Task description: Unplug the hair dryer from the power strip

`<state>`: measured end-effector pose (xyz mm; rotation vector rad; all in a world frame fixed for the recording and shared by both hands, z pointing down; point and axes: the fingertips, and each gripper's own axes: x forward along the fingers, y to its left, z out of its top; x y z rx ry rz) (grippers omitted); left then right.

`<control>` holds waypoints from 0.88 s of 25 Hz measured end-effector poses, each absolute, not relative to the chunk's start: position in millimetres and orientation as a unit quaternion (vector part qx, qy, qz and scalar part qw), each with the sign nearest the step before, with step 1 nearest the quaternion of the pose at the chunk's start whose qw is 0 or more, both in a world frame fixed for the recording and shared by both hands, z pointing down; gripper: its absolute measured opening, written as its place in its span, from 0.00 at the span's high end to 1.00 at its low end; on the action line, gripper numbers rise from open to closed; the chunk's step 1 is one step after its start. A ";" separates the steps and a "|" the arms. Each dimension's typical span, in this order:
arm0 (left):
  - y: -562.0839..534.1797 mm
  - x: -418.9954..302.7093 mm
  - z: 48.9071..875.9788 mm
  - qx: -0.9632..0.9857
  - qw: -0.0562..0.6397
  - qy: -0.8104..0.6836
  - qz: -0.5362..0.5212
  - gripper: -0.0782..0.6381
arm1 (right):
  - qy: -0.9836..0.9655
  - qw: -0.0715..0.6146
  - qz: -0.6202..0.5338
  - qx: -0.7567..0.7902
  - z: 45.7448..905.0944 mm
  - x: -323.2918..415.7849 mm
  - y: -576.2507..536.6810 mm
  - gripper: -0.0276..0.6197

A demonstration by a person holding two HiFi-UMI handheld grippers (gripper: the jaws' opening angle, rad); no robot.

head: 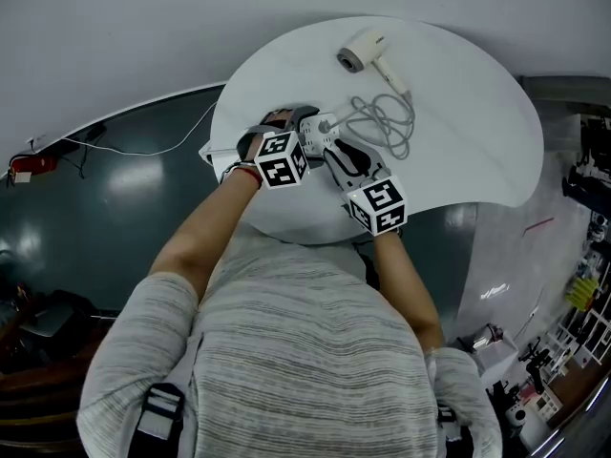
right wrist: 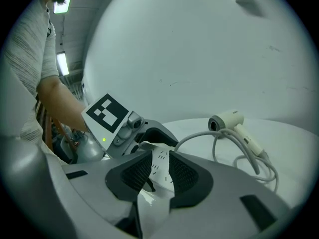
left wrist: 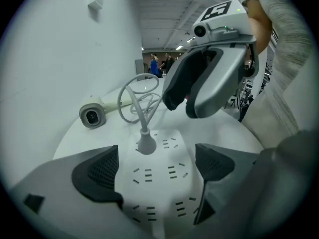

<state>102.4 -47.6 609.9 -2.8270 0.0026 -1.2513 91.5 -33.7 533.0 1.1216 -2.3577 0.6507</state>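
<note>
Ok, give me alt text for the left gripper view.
The left hand-held gripper, jaws open, straddles a white power strip with a plug still seated in it. The cord loops back to the hair dryer lying on the round white table, and the right hand-held gripper hangs beyond the plug.

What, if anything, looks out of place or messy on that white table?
Nothing looks spilled or broken. The hair dryer lies on its side on the table, and its cord sprawls in loose loops to the plug, still seated in the power strip.
</note>
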 end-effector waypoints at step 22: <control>-44.7 102.0 631.8 -0.883 0.016 -0.019 -0.468 0.22 | -0.826 0.330 0.201 0.409 576.4 86.2 -77.5 0.78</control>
